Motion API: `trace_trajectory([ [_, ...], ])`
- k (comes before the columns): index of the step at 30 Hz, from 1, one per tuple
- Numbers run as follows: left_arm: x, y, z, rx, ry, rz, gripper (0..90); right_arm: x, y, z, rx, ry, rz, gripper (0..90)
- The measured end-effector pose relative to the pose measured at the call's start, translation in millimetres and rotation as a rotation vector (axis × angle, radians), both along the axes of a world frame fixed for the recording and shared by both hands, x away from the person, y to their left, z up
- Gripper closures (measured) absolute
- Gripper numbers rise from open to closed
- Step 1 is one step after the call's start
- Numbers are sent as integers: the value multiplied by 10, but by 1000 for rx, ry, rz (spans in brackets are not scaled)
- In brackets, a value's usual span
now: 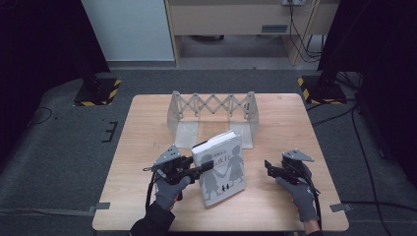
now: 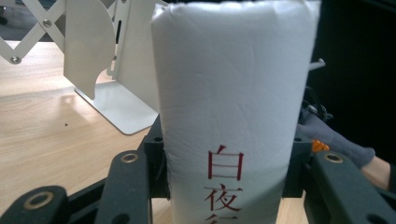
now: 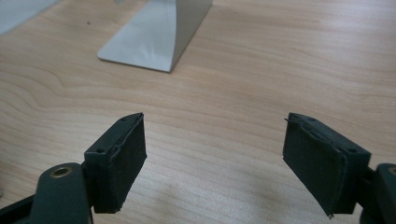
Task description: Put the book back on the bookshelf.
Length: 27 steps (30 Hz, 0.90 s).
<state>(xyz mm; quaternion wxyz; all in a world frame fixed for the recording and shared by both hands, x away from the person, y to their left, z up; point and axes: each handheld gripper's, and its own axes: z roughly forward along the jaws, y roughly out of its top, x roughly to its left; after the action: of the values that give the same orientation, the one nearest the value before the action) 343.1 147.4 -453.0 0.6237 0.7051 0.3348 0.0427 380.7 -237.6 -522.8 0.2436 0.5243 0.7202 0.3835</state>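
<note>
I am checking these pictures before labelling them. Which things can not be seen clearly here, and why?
- Book title, left gripper view: cut off by the bottom edge.
- Small print on the book cover, high view: too small.
- Bookend rack, right gripper view: cut off by the top edge.
- Left gripper pads, high view: hidden behind the book.
- Right gripper body, right gripper view: cut off below.

Wooden table (image 1: 275,206) with bookstand (image 1: 212,117)

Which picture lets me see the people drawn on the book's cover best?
The high view: the book faces up at the camera, so its grey cover figures holding hands show whole. The left gripper view, from the left tongs clamping it, shows just the white spine with red characters. The right gripper view looks at wooden table instead.
</note>
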Motion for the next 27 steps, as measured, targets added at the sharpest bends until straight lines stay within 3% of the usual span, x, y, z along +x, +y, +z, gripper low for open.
trace_trajectory([
  [13, -152, -79, 61, 101, -72, -19, 483, 41, -3, -143, -98, 96, 15, 159],
  [21, -186, -102, 61, 114, -97, -14, 476, 45, -13, -155, -89, 103, 13, 138],
  [24, -194, -99, 62, 99, -80, -31, 491, 45, -18, -156, -90, 105, 17, 125],
  [27, -228, -132, 99, 127, -82, -34, 492, 47, -12, -159, -92, 105, 20, 111],
])
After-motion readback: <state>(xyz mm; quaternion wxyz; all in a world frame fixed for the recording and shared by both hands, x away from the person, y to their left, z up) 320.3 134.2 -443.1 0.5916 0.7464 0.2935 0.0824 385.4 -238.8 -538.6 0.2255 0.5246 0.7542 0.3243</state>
